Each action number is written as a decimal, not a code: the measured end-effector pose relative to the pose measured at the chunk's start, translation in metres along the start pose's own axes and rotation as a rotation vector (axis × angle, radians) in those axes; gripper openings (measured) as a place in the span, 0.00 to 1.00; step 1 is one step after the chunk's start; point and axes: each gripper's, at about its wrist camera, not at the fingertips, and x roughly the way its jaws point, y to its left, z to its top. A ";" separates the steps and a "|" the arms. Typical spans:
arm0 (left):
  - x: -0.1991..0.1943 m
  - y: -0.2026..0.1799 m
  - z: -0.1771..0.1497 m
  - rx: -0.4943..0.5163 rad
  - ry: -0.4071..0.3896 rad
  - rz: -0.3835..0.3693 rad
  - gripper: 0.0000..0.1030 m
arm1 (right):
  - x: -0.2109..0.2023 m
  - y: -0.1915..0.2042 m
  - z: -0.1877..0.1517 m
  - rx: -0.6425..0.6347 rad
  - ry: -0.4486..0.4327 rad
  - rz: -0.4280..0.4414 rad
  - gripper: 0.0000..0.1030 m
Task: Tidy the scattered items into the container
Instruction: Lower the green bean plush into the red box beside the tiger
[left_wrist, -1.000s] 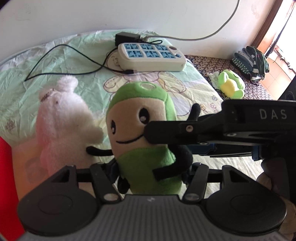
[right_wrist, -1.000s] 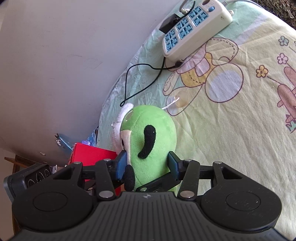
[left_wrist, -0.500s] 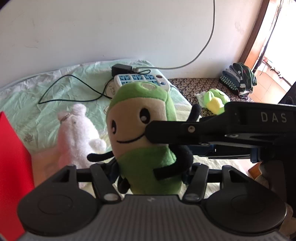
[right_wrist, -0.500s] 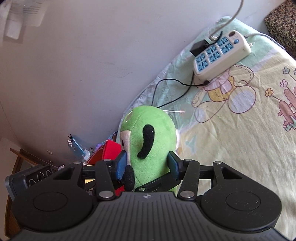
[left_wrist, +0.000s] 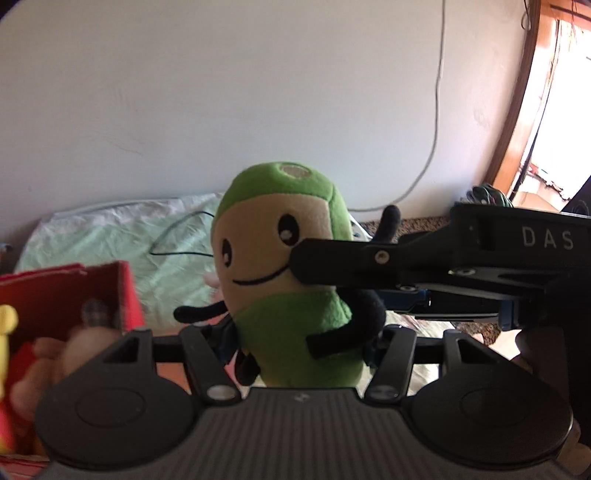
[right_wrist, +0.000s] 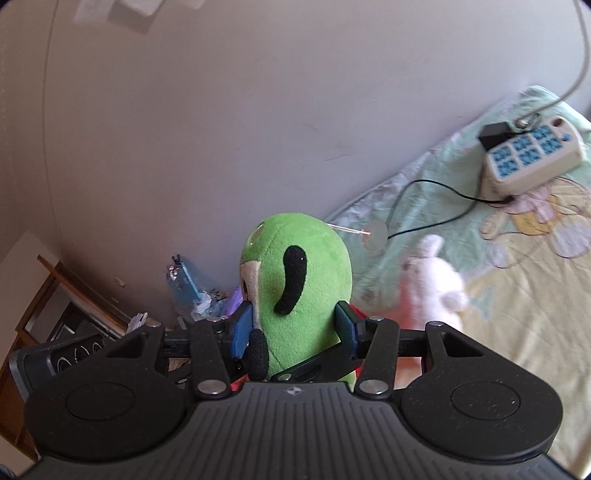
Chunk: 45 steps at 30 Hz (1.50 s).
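Toy: green plush doll (left_wrist: 291, 280) is hanging upright in the air, clear of the bed (right_wrist: 517, 295), pinched by both grippers at once.
Left gripper (left_wrist: 299, 339): jaws are pressing in on the doll's lower body from both sides, part spread around its width.
Right gripper (right_wrist: 293, 328): blue pads (right_wrist: 242, 328) are squeezing the doll's waist, denting the fabric; its black finger is crossing the doll's face in the left view.
Handling: judging it light, soft and squashy, not fragile; fabric is giving grip, so slipping looks unlikely. The thick lower body seems the best hold; the thin black limbs would only flop.
Pose: both tools are tilting a little downward, meeting the doll at roughly right angles.
Container: red box (left_wrist: 74, 295) is sitting low left, already holding other soft toys.
Left over: white plush (right_wrist: 432, 288) is lying on the bed.
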 end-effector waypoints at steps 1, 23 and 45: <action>-0.007 0.008 0.001 -0.005 -0.007 0.010 0.58 | 0.007 0.008 -0.001 -0.009 0.003 0.008 0.50; -0.037 0.181 -0.040 -0.163 0.119 0.074 0.58 | 0.158 0.083 -0.068 0.027 0.120 -0.056 0.50; -0.041 0.227 -0.068 -0.171 0.197 0.144 0.58 | 0.227 0.083 -0.095 0.075 0.338 -0.139 0.54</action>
